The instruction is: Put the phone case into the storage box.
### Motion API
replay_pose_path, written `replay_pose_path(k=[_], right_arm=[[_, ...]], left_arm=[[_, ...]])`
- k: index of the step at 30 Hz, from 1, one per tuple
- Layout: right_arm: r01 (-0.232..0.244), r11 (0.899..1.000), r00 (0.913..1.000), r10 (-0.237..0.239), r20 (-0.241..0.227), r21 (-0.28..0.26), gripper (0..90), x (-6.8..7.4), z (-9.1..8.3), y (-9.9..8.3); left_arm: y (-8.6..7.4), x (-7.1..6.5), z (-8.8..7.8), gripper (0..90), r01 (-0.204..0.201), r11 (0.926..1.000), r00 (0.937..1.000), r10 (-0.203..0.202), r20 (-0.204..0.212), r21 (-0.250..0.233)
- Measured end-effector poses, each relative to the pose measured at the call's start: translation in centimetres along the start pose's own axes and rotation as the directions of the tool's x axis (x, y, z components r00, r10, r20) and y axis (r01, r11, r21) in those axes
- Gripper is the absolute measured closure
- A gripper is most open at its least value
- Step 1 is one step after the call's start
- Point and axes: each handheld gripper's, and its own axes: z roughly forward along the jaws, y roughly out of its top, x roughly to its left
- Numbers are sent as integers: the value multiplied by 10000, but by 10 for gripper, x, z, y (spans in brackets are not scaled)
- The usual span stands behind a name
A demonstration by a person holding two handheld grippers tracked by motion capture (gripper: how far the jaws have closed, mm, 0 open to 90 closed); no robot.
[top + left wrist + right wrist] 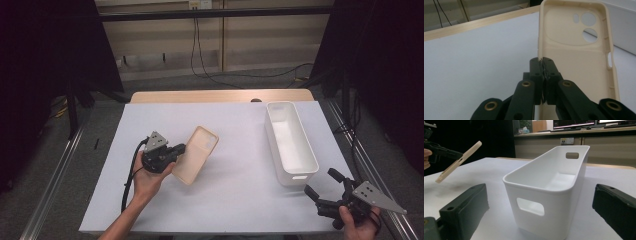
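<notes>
White table (225,195); left jaws clamp phone case (574,50).

no legible text, label or number anywhere — phone case (576,62) unmarked

both grippers were matte black. the left gripper (176,150) carried a grey three-cornered plate on top, dotted with small holes, and a black cable looped from its body back along the bare forearm. its linkage arms were flat black bars pinned with brass-coloured rivets. the right gripper (324,184) bore a longer grey plate of the same shape, and its jaws were blocky, with small round holes. no sleeves showed on either arm.
</notes>
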Motion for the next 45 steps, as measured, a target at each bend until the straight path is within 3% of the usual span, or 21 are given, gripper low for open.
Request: replay_pose_path(k=[11,21,32,36,45], right_arm=[[0,10000,9999,-1,-117,-37,0,4,3,5],[145,9998,9986,-151,-500,-117,0,20,13,20],[487,9988,9927,-483,-1106,7,4,32,37,35],[352,9994,9919,-359,-1218,-76,4,35,44,37],[279,9996,9851,-261,-1698,85,16,44,68,40]], left_arm=[[-3,-8,2,878,37,9996,9994,-27,343,-278],[0,-19,4,878,46,9991,9982,-20,591,-433],[3,-31,9,878,152,9987,9962,-110,863,-482],[5,-38,13,878,-63,9990,9955,104,938,-437],[9,-44,17,877,-64,9985,9955,116,944,-550]])
